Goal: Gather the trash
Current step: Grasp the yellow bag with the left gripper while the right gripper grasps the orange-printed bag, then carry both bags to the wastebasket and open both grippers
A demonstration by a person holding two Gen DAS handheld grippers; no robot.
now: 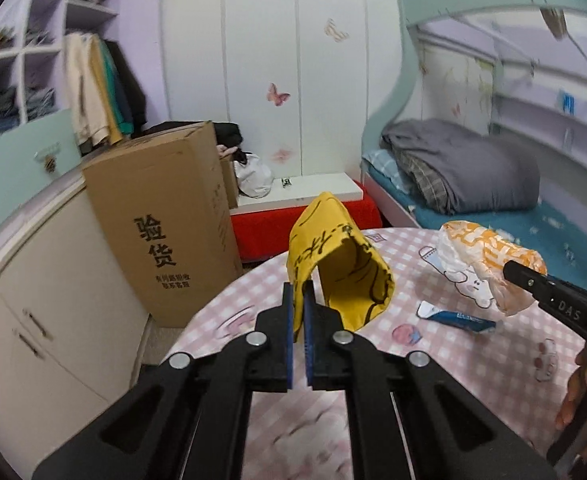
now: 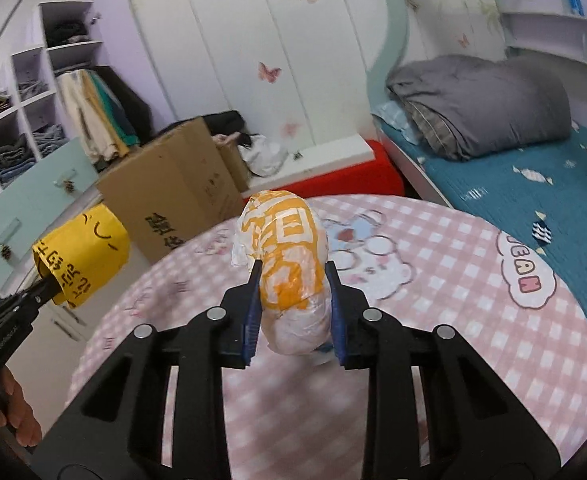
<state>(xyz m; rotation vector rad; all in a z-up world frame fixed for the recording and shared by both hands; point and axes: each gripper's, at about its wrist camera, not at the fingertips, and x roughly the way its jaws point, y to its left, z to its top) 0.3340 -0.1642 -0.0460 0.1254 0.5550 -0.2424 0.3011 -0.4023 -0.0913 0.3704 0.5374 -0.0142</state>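
Left to right: cardboard box (image 1: 161, 220) at 9 o'clock, printed "验货"; left gripper (image 1: 299, 300) clamped on the edge of a yellow bag (image 1: 339, 264), which is held above the pink checked table (image 1: 473, 360); blue-and-white tube wrapper (image 1: 457, 318) is left lying on the cloth at 3 o'clock; right gripper (image 2: 293, 280) is closed around a crumpled orange-and-white wrapper (image 2: 289, 264), raised off the table. Two pieces are judged collected, one remaining; no bin is seen. The bag's black script is not legible; "DAS" is read on the right gripper's finger
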